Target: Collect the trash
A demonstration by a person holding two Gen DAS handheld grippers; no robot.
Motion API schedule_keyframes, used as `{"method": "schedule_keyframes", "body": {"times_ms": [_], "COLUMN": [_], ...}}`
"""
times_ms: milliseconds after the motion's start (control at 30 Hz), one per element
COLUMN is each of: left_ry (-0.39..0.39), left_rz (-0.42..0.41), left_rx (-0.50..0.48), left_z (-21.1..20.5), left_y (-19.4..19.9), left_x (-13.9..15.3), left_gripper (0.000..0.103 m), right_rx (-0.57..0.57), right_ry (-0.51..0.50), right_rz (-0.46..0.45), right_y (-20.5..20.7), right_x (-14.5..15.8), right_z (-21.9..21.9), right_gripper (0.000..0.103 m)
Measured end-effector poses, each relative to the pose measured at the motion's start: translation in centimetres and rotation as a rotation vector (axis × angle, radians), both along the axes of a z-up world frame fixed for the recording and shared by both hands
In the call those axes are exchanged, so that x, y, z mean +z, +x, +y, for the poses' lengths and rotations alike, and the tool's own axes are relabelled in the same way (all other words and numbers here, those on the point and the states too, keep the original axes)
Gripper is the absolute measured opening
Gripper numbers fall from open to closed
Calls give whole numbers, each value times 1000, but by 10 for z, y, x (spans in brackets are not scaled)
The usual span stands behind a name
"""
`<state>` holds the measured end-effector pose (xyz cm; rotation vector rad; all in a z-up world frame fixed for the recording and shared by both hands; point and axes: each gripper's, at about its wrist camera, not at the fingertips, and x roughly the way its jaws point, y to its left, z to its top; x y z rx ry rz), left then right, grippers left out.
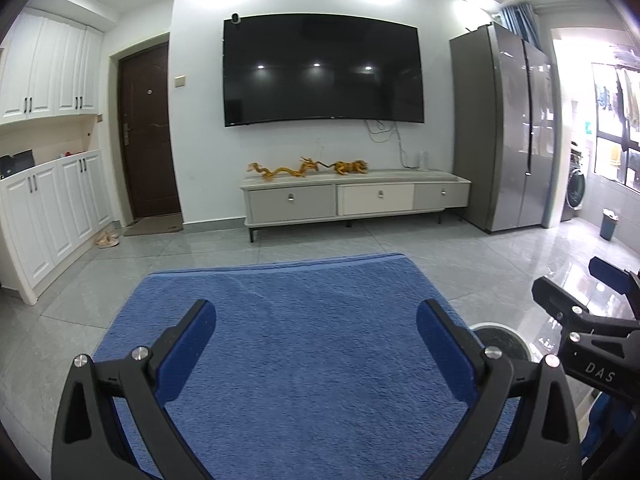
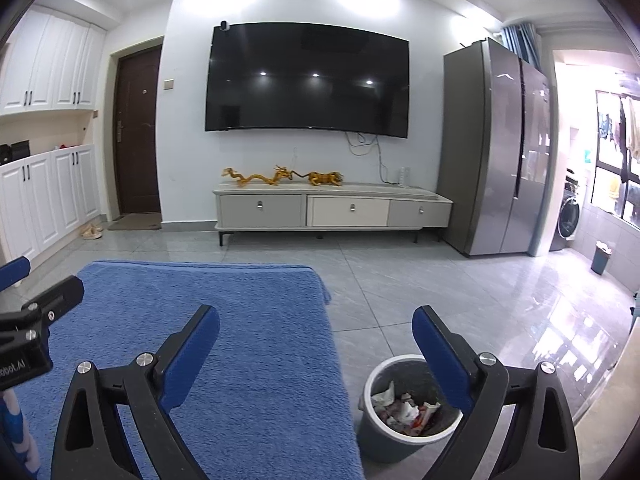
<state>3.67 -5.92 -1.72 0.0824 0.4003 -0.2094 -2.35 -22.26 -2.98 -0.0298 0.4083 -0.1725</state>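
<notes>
My left gripper [image 1: 316, 320] is open and empty above a blue cloth-covered surface [image 1: 304, 360]. My right gripper [image 2: 316, 326] is open and empty over the cloth's right edge [image 2: 256, 360]. A grey trash bin [image 2: 404, 408] stands on the floor to the right of the cloth, below my right gripper's right finger. It holds crumpled white paper and reddish scraps [image 2: 404, 410]. The bin's rim shows in the left wrist view [image 1: 500, 340]. No loose trash shows on the cloth. The right gripper appears at the right of the left wrist view [image 1: 576, 312], and the left gripper at the left of the right wrist view [image 2: 36, 320].
A TV cabinet [image 1: 352, 200] with golden dragon figures [image 1: 308, 168] stands under a wall TV [image 1: 320, 70]. A grey fridge [image 1: 504, 128] is at the right, white cupboards [image 1: 52, 200] at the left. A second blue bin [image 2: 602, 258] stands far right on the tiled floor [image 2: 440, 292].
</notes>
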Motion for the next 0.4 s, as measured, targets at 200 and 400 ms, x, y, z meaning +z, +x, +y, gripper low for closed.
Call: {"method": "schedule_keyframes", "body": {"times_ms": [200,400], "left_ry": [-10,-8], "left_rz": [0,0], "left_rx": [-18,-17], "left_z": [-7,-9], "left_y": [-1,-2], "left_x": [2,3], "left_gripper": [101,101], "right_rx": [-17,-20], "right_ry": [6,9], "right_rz": [-7,-8], "right_y": [-6,-6], "right_x": [3,3], "right_z": [-8,-9], "right_gripper": [100,101]}}
